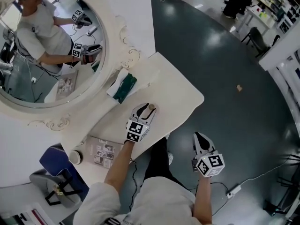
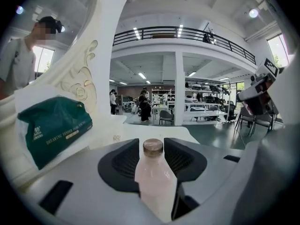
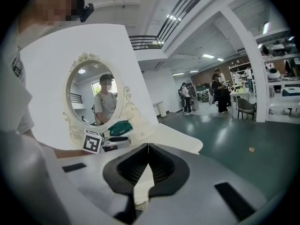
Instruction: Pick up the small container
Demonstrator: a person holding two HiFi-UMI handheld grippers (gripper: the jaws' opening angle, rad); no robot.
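The small container is a pale pink bottle (image 1: 150,109) with a brown cap. It lies along my left gripper (image 1: 146,110), cap toward the fingertips, over the near part of the white table (image 1: 176,95). In the left gripper view the bottle (image 2: 154,179) fills the gap between the black pads, and the left gripper (image 2: 153,143) is shut on it. My right gripper (image 1: 199,138) hangs off the table's right edge over the dark floor. Its tips meet in the right gripper view (image 3: 148,147), with nothing held.
A green tissue pack (image 1: 123,87) lies by the base of the big oval mirror (image 1: 47,46) at the table's back. A booklet (image 1: 104,152) and a paper cup (image 1: 75,157) sit at the table's near-left end. A blue chair (image 1: 58,172) stands below them.
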